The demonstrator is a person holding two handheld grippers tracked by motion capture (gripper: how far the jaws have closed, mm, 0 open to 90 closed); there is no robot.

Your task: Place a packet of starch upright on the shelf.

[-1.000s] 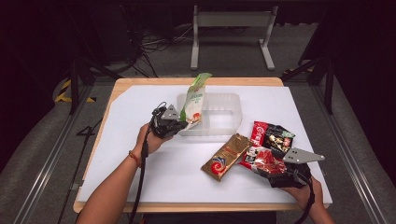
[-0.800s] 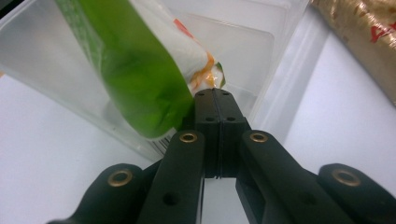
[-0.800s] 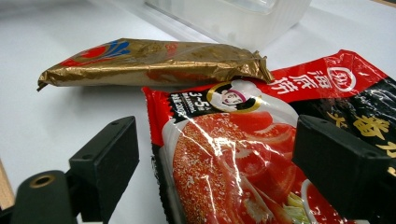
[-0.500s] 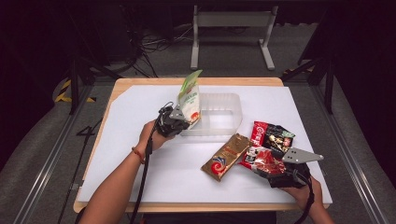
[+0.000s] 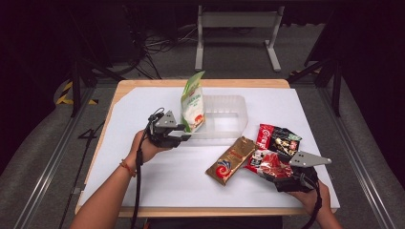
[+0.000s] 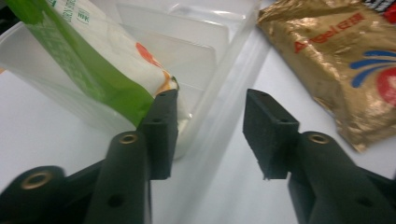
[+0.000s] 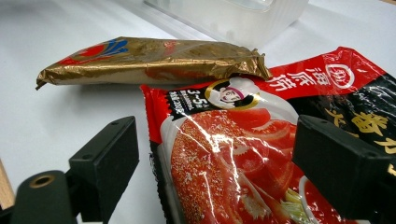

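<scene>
Left gripper (image 6: 210, 126) wide open, green-and-white tall pouch (image 5: 192, 101) touching its left jaw, standing in clear plastic tub (image 5: 228, 119). Right gripper (image 7: 224, 154) wide open around near end of red shiny soup packet (image 7: 229, 158).

Table (image 5: 125, 90): we see pale wood at its edges, smooth, under a matt white sheet (image 5: 143, 191) like paper.
Bin (image 5: 234, 107): clear, cloudy plastic, smooth, faintly shiny.
Green pouch (image 5: 192, 102): we take it for plastic film, green and white, soft sheen, standing in the bin.
Gold packet (image 5: 231, 160): crinkled metallic foil, bright and glossy, just before the bin.
Red packet (image 7: 224, 154): glossy printed film with wrinkles catching light, right of the bin.
Left gripper (image 6: 210, 116): matt black plastic, slightly grainy, with brass-coloured inserts.
Right gripper (image 7: 215, 158): we see the same matt black plastic.
</scene>
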